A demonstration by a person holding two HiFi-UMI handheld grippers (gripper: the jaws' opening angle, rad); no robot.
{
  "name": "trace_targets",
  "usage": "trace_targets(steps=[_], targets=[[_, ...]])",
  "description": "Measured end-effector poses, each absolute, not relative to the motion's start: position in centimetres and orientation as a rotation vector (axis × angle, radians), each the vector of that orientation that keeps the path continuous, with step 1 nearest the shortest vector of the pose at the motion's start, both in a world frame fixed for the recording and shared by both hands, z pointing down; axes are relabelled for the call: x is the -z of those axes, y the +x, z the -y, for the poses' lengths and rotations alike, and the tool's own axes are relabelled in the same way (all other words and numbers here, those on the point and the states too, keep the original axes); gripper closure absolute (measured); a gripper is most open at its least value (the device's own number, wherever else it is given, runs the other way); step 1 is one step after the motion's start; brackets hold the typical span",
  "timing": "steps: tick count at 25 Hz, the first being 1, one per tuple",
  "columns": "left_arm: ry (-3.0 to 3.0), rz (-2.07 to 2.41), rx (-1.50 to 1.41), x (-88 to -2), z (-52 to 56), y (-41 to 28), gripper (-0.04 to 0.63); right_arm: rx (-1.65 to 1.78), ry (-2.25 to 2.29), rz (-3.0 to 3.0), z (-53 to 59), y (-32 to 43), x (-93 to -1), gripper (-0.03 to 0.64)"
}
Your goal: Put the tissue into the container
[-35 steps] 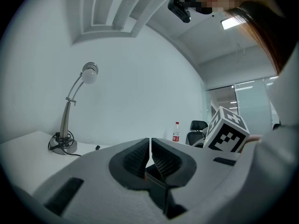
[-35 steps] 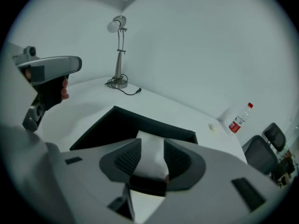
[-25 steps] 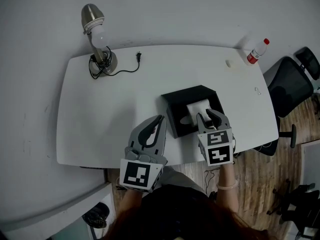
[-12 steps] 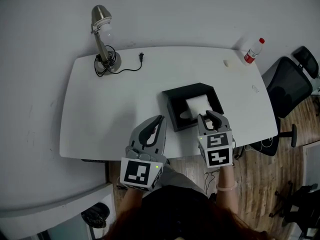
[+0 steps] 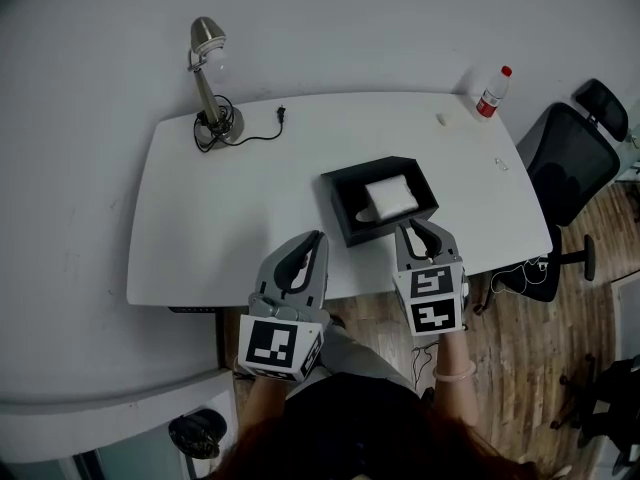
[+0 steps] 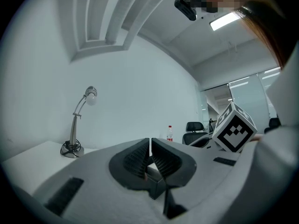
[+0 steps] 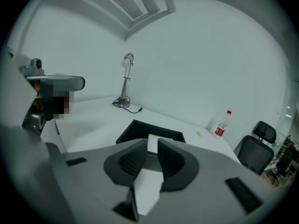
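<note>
Tissue (image 5: 390, 196), white and folded, lies inside the black container (image 5: 337, 206), toward its right wall. Container sits on the worktop (image 5: 230, 228) right of centre, closer to the front edge than the back, turned a little askew to that edge.

My right gripper (image 5: 415, 229) hangs over the front edge, just in front of the container's near right corner, tilted down toward it. Its jaws have just been closing and now stand a narrow gap apart. Nothing is between them; through the gap my right gripper view shows the tissue lying in the container beyond, not touched.

My left gripper (image 5: 319, 238) is held level over the front edge, left of the container and apart from it. Jaws pressed together, tips meeting, nothing in them.

Desk lamp (image 5: 207, 78) stands at the back left corner, its cord and plug (image 5: 279, 114) lying loose on the worktop beside the base. Plastic bottle with red cap (image 5: 488, 92) stands at the back right corner. Black office chair (image 5: 570, 163) stands off the right edge.
</note>
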State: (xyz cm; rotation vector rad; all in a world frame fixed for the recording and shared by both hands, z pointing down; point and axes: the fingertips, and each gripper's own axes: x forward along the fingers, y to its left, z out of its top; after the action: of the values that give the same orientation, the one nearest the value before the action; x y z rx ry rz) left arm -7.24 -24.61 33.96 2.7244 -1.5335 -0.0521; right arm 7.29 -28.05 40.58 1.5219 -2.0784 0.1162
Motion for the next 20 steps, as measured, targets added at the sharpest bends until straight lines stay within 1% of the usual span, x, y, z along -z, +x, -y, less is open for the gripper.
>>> trace_targets(steps=[4, 7, 20], targets=[[2.739, 1.539, 0.054, -33.4, 23.0, -7.2, 0.558, -0.103, 1.555, 2.095, 26.5, 7.3, -39.7, 0.534], [2.749, 1.542, 0.052, -33.1, 21.9, -7.1, 0.558, -0.097, 1.576, 2.111, 25.3, 7.4, -39.1, 0.557], [2.777, 1.54, 0.059, -32.3, 17.6, -6.5, 0.558, -0.036, 1.64, 2.237, 20.6, 6.7, -36.4, 0.589]])
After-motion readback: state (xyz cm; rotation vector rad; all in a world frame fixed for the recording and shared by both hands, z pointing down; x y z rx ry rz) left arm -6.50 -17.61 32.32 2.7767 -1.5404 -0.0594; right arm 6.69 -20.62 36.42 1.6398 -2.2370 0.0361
